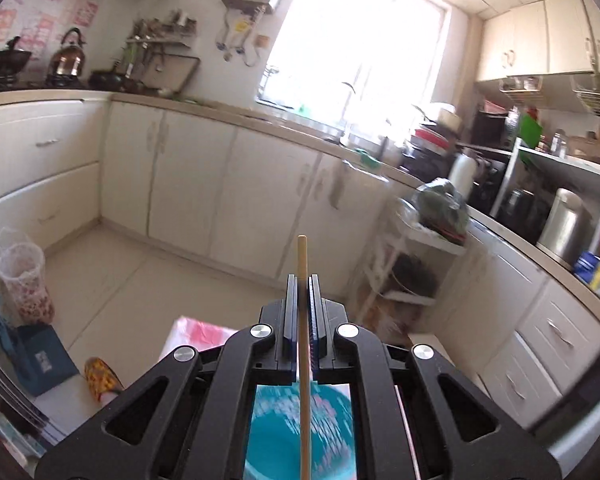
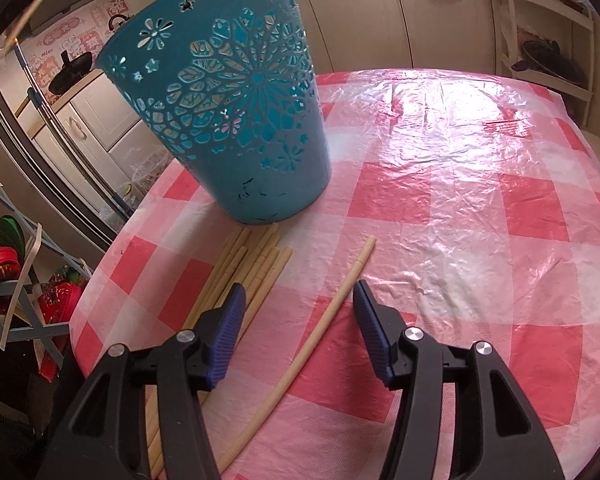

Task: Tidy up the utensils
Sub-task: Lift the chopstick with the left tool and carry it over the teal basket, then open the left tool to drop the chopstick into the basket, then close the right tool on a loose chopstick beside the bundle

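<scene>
My left gripper [image 1: 302, 280] is shut on a pale wooden chopstick [image 1: 302, 256], whose tip sticks out past the fingers. It hangs high over the blue perforated basket [image 1: 276, 432], seen blurred below the jaws. In the right wrist view the same basket [image 2: 228, 120] stands upright on the table. Several chopsticks [image 2: 252, 264] lie in a bundle at its foot. A single chopstick [image 2: 332, 312] lies apart on the cloth. My right gripper [image 2: 299, 292] is open just above it, and the chopstick runs between the fingers without touching either pad.
The table [image 2: 460, 200] has a pink-and-white checked plastic cloth with its edge close on the left. Beside that edge stands a rack [image 2: 16, 280] with red and green items. Kitchen cabinets [image 1: 220, 184] and a white shelf unit [image 1: 412, 264] line the room beyond.
</scene>
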`<state>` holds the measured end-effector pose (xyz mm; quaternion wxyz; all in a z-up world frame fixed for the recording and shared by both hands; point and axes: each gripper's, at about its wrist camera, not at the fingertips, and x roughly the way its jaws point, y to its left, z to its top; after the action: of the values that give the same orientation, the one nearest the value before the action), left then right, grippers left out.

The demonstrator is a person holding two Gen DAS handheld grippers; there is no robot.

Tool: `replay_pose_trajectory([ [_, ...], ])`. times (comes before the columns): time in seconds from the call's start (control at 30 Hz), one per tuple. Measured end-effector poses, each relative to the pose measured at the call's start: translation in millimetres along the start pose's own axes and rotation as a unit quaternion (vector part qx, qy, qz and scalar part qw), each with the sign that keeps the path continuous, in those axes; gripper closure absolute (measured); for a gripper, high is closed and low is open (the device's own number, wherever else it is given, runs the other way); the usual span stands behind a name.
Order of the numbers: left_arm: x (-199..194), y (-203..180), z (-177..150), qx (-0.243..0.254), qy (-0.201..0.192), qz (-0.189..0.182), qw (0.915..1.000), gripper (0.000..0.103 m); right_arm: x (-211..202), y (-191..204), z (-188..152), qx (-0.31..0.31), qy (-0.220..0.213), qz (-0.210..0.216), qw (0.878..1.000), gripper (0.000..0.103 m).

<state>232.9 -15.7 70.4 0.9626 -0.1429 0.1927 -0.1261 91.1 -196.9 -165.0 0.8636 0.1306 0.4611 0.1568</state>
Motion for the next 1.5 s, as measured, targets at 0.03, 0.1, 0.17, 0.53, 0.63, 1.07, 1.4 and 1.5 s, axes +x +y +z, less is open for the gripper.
replay_pose_trajectory([
  [0.03, 10.0, 0.7, -0.9, -0.002, -0.008, 0.015, 0.9999, 0.099, -1.1, -1.3, 0.1, 0.001, 0.0, 0.002, 1.0, 0.048],
  [0.1, 29.6, 3.3, -4.6, -0.005, -0.012, 0.034, 0.9993, 0.098, -0.6, -0.5, 0.5, 0.001, 0.0, 0.004, 1.0, 0.047],
  [0.17, 44.5, 6.2, -10.9, -0.01, -0.008, 0.043, 0.999, 0.098, 1.1, 0.7, 0.4, -0.001, 0.0, 0.005, 1.0, 0.046],
  [0.53, 75.0, 2.2, -61.9, 0.055, 0.062, 0.081, 0.9932, 0.098, 4.3, 5.0, -2.0, -0.008, 0.001, 0.004, 1.0, 0.042],
  [0.63, 70.1, 6.9, -72.8, 0.065, 0.083, 0.088, 0.9905, 0.097, 4.2, 5.1, -2.1, -0.008, 0.001, 0.004, 1.0, 0.042],
  [1.07, -17.6, 67.8, -94.7, 0.033, 0.095, 0.124, 0.9871, 0.034, 8.3, 13.1, 4.0, -0.01, 0.025, -0.099, 0.995, 0.06],
  [1.4, -30.4, 115.8, -149.1, 0.0, 0.161, 0.137, 0.9773, 0.033, 20.8, 32.1, 12.5, -0.143, 0.085, -0.094, 0.982, 0.094],
  [1.5, -26.5, 127.4, -167.0, -0.013, 0.185, 0.143, 0.9722, 0.033, 19.6, 28.1, 15.7, -0.147, 0.104, -0.104, 0.978, 0.094],
])
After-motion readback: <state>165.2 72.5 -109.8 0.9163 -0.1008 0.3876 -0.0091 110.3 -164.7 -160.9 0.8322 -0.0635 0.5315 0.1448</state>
